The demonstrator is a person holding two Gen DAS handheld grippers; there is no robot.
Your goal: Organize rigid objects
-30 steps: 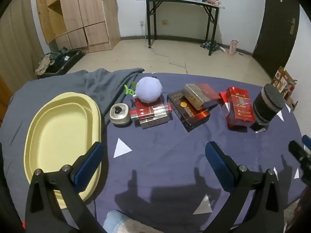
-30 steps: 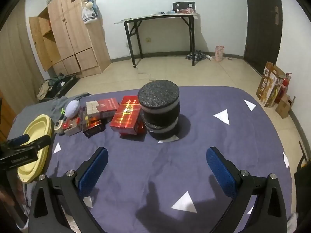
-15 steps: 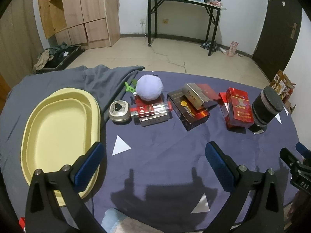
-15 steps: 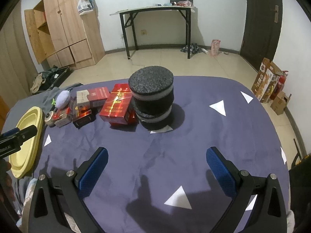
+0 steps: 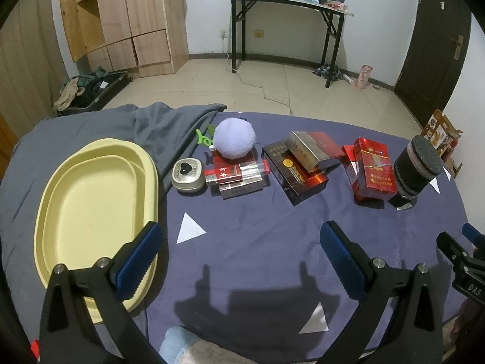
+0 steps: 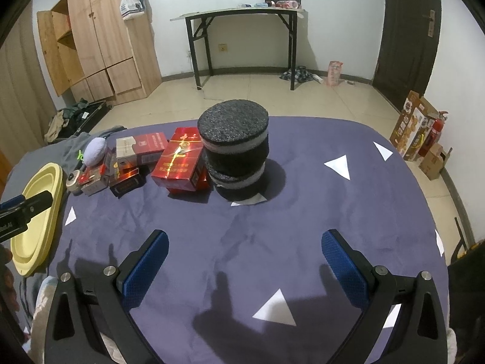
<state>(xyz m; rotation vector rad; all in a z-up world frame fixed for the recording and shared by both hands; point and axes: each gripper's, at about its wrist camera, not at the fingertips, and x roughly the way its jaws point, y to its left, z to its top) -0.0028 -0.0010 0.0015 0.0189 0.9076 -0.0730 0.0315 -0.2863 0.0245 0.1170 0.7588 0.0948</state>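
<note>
A row of objects lies across the purple cloth: a small metal tin (image 5: 187, 173), flat red boxes with a lighter (image 5: 239, 173) under a lilac plush ball (image 5: 235, 140), dark and grey boxes (image 5: 300, 162), a red box (image 5: 374, 168) and a black foam cylinder (image 5: 416, 170). The cylinder (image 6: 235, 157) and red box (image 6: 180, 162) also show in the right wrist view. A yellow oval tray (image 5: 88, 212) lies at the left. My left gripper (image 5: 239, 251) is open and empty above the cloth, short of the row. My right gripper (image 6: 244, 257) is open and empty in front of the cylinder.
A grey blanket (image 5: 127, 124) is bunched behind the tray, with a green clip (image 5: 202, 138) at its edge. The table's rounded front edge is close below both grippers. Beyond are a wooden cupboard (image 5: 121, 21) and a black-legged desk (image 5: 282, 3).
Both grippers have tilted and drawn back slightly, so the objects sit a little lower and smaller in view. The jaws stay open. Nothing on the table has moved.
</note>
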